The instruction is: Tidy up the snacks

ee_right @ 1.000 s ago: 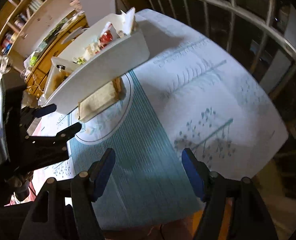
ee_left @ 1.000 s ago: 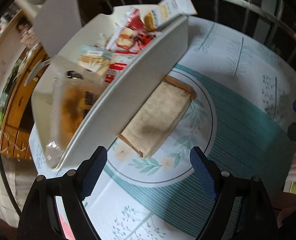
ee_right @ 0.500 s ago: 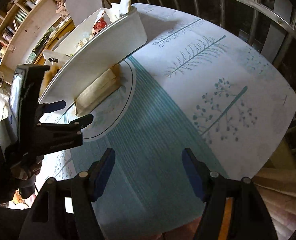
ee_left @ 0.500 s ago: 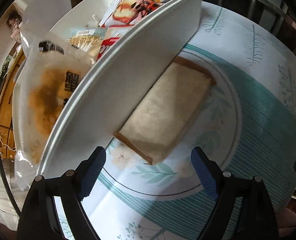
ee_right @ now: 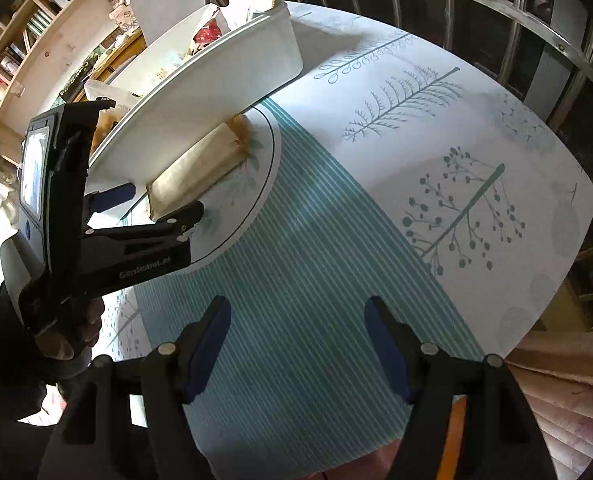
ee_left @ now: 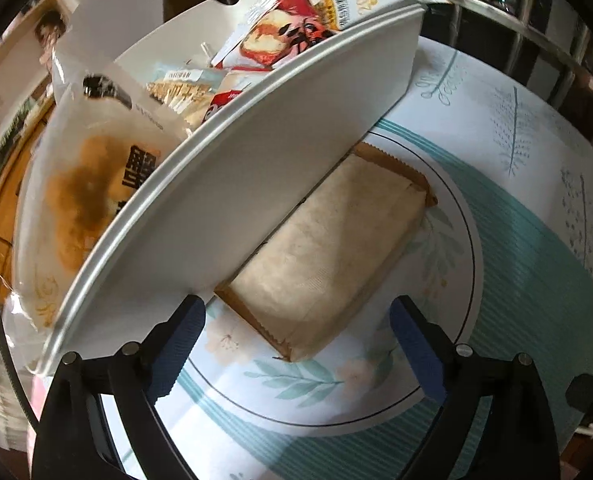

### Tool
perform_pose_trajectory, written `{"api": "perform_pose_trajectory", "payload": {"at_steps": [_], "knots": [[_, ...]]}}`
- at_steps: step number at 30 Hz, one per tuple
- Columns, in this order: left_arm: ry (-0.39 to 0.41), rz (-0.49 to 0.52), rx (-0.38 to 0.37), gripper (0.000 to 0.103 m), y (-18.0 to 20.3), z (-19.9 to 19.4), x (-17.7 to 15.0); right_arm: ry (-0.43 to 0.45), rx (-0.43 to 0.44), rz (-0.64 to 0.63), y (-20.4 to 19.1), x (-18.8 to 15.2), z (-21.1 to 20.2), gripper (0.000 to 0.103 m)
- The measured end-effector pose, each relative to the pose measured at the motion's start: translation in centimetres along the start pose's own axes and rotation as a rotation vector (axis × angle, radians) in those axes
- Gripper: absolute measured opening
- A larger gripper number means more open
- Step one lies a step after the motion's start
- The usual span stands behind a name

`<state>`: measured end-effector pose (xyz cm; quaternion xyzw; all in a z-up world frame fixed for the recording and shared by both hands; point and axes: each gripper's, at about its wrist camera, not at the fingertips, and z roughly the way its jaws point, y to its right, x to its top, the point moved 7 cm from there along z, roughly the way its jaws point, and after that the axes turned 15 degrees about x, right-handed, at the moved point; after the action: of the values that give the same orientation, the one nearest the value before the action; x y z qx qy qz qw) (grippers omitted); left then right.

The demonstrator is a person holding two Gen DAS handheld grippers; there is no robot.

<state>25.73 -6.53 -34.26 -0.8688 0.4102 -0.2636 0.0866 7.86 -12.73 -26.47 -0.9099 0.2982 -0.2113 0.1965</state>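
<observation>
A tan paper snack packet (ee_left: pixel 328 256) lies flat on the table against the near wall of a white bin (ee_left: pixel 256 168). The bin holds several snack packs, among them a clear bag of brown pastry (ee_left: pixel 88 196) and a red pack (ee_left: pixel 272 40). My left gripper (ee_left: pixel 296 344) is open, its fingers either side of the packet's near end, just short of it. In the right wrist view the packet (ee_right: pixel 200 168), the bin (ee_right: pixel 216 92) and the left gripper (ee_right: pixel 152 204) show at left. My right gripper (ee_right: pixel 298 344) is open and empty over the striped cloth.
The table wears a white and teal tablecloth (ee_right: pixel 376 184) with tree prints. A metal railing (ee_right: pixel 496 12) runs behind the table. Wooden shelves (ee_right: pixel 36 40) stand at far left. The table's right edge (ee_right: pixel 568 264) drops to a chair or floor.
My left gripper has moved forward and down toward the tan packet, which now sits between its open fingers. The right gripper has shifted slightly; the view tilted.
</observation>
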Motion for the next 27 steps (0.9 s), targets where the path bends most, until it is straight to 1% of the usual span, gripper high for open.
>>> {"api": "perform_pose_trajectory", "payload": {"at_steps": [1, 3, 4, 6, 7, 8, 9, 11, 12, 13, 14, 16, 19, 22, 24, 27], "knots": [[-0.001, -0.011, -0.009, 0.091, -0.1, 0.1, -0.1, 0.001, -0.001, -0.001, 0.0, 0.1, 0.0, 0.070], [0.005, -0.031, -0.026, 0.083, -0.5, 0.4, 0.0, 0.003, -0.004, -0.001, 0.0, 0.1, -0.1, 0.070], [0.009, -0.039, -0.037, 0.077, -0.6, 0.4, 0.1, 0.005, -0.005, 0.000, 0.1, 0.1, -0.2, 0.070], [0.016, -0.047, -0.044, 0.074, -0.5, 0.5, 0.3, 0.007, -0.008, 0.006, 0.4, 0.1, -0.3, 0.070], [0.020, -0.048, -0.048, 0.069, -0.4, 0.5, 0.3, 0.007, -0.009, 0.011, 0.5, 0.1, -0.4, 0.070], [0.024, -0.049, -0.054, 0.062, -0.5, 0.4, 0.3, 0.008, -0.009, 0.015, 0.6, 0.1, -0.4, 0.070], [0.027, -0.050, -0.061, 0.058, -0.5, 0.1, -0.1, 0.009, -0.010, 0.019, 0.7, 0.1, -0.4, 0.070], [0.032, -0.042, -0.070, 0.046, -0.1, -0.5, -0.1, 0.009, -0.010, 0.024, 1.0, 0.1, -0.5, 0.070], [0.035, -0.034, -0.071, 0.043, 0.2, -0.6, -0.1, 0.009, -0.010, 0.028, 1.1, 0.1, -0.5, 0.070], [0.037, -0.026, -0.071, 0.038, 0.4, -0.8, -0.2, 0.008, -0.008, 0.031, 1.2, 0.1, -0.6, 0.070], [0.037, -0.020, -0.080, 0.028, 0.7, -0.9, -0.2, 0.008, -0.007, 0.033, 1.4, 0.1, -0.6, 0.070], [0.030, -0.013, -0.113, 0.014, 1.7, -1.9, -0.4, 0.009, -0.008, 0.035, 1.7, 0.2, -0.7, 0.070], [0.045, 0.015, -0.131, 0.011, 3.0, -2.6, -0.4, 0.013, -0.011, 0.037, 2.1, 0.3, -1.0, 0.070], [0.054, 0.034, -0.169, 0.006, 4.2, -3.2, 0.0, 0.016, -0.012, 0.041, 2.6, 0.5, -1.2, 0.070], [0.058, 0.045, -0.196, 0.006, 5.0, -3.8, 0.0, 0.016, -0.013, 0.046, 3.1, 0.7, -1.4, 0.070], [0.060, 0.066, -0.216, 0.006, 6.2, -4.7, 0.6, 0.019, -0.014, 0.053, 3.7, 0.9, -1.6, 0.070]]}}
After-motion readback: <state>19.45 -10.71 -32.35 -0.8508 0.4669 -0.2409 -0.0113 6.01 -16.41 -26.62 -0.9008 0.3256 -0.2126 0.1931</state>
